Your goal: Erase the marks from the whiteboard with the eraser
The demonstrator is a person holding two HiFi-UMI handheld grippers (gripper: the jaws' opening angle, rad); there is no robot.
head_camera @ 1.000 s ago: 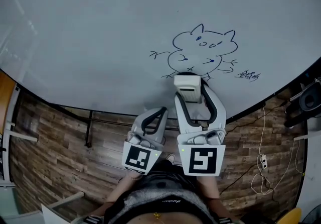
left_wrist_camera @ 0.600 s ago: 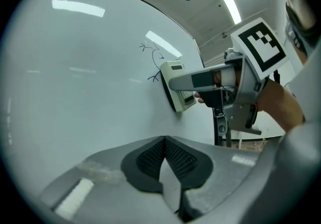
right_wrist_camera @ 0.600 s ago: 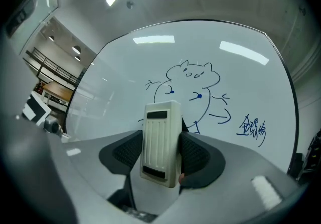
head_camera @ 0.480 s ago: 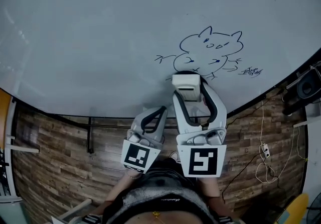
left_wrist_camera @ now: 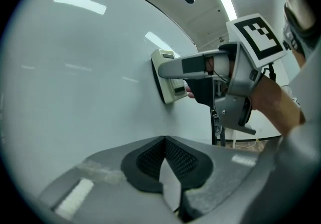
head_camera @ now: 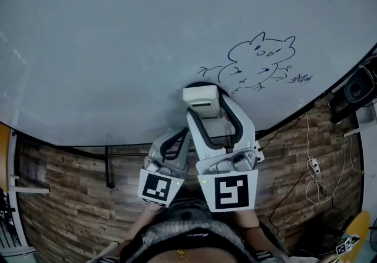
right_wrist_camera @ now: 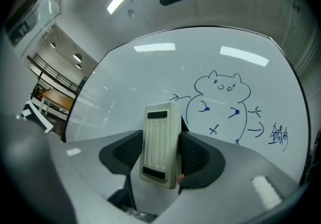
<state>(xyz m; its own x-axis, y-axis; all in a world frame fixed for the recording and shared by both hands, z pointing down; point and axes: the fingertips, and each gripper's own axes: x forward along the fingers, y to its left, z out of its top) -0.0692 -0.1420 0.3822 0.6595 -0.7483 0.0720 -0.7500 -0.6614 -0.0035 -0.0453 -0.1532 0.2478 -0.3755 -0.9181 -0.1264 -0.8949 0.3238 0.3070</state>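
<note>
A blue cat-like drawing with a small scribble beside it marks the whiteboard. My right gripper is shut on a cream eraser, which is pressed to the board just below and left of the drawing. In the right gripper view the eraser stands upright between the pads, with the drawing above and to its right. My left gripper hangs shut and empty below the board's edge. The left gripper view shows its closed jaws, and the eraser against the board ahead.
Wood-plank floor lies below the board. A dark stand bar runs under the board's lower edge. Loose cables and a black device sit at the right. The person's torso fills the bottom.
The right gripper and eraser have shifted left and lower, away from the drawing's underside. The drawing now sits further right in view. The left gripper stayed shut below.
</note>
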